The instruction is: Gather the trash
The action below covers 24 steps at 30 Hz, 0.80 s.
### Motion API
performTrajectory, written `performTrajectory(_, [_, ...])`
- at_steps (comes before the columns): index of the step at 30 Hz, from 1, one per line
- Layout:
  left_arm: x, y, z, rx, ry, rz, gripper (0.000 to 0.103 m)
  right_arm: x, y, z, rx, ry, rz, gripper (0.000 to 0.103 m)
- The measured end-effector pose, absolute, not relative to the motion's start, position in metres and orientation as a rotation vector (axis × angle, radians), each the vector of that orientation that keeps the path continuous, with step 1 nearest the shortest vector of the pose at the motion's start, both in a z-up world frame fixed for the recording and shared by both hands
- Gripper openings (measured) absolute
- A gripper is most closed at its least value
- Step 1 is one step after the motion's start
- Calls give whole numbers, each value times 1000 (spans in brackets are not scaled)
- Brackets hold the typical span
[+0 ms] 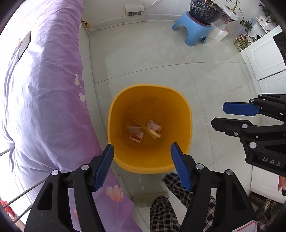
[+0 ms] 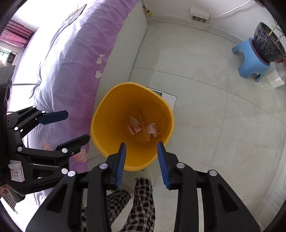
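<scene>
A yellow waste bin (image 1: 123, 110) (image 2: 105, 114) stands on the pale tiled floor beside the bed. At its bottom lie a red-printed wrapper (image 1: 136, 137) (image 2: 133, 129) and crumpled pinkish paper (image 1: 153, 126) (image 2: 152, 130). My left gripper (image 1: 142, 145) (image 2: 77, 125) hangs over the bin's near rim, pointing down, open, with nothing between its blue pads. To its right, my right gripper (image 2: 141, 144) (image 1: 218, 115) also points down over the near rim, jaws apart and empty.
A bed with a purple flowered cover (image 1: 44, 89) runs along the left. A blue stool (image 1: 193, 30) carrying a dark plant pot (image 1: 205, 10) stands at the far wall, white cabinets (image 1: 264, 58) at right. A person's checked trouser legs (image 1: 164, 210) are below. A printed sheet (image 2: 169, 98) lies behind the bin.
</scene>
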State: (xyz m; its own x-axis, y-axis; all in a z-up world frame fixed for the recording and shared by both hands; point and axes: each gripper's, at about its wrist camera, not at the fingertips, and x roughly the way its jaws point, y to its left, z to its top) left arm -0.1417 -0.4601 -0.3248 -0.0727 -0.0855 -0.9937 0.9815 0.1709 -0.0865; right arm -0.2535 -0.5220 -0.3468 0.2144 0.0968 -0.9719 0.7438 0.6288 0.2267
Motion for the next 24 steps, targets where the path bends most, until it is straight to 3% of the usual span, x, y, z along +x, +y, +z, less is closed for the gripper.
performTrajectory(13, [-139, -449, -281, 940, 1233, -1203, 66, -256, -514, -303, 752, 1266, -533, 37])
performTrajectory(24, [-140, -408, -200, 808, 1180, -1222, 66, -250, -485, -228, 590, 1207, -480, 37])
